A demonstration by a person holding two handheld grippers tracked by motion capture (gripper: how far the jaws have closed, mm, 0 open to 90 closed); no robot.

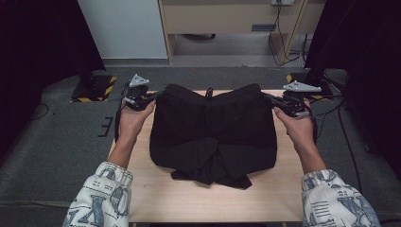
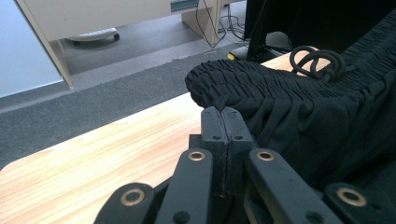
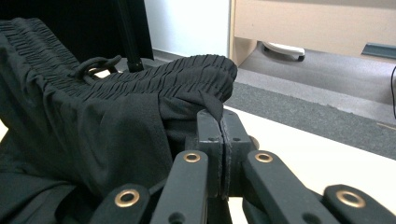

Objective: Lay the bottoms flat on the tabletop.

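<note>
Black shorts [image 1: 213, 132] lie on the wooden table [image 1: 189, 198], waistband at the far edge, legs toward me with a crumpled hem in front. My left gripper [image 1: 153, 96] is shut on the waistband's left corner, and its jaws [image 2: 223, 112] pinch a fold of the gathered elastic fabric [image 2: 327, 116]. My right gripper [image 1: 270, 98] is shut on the right corner, where a flap of fabric [image 3: 93, 116] runs into its closed jaw tips [image 3: 220, 116]. The waistband is held slightly raised between them. A knotted drawstring [image 2: 317, 60] sits at its middle.
Grey carpet surrounds the table. Black stands on hazard-striped bases stand at the far left [image 1: 94, 87] and far right [image 1: 307, 80]. A wooden desk [image 1: 227, 19] with cables [image 1: 283, 42] is behind. Bare table lies in front of the shorts.
</note>
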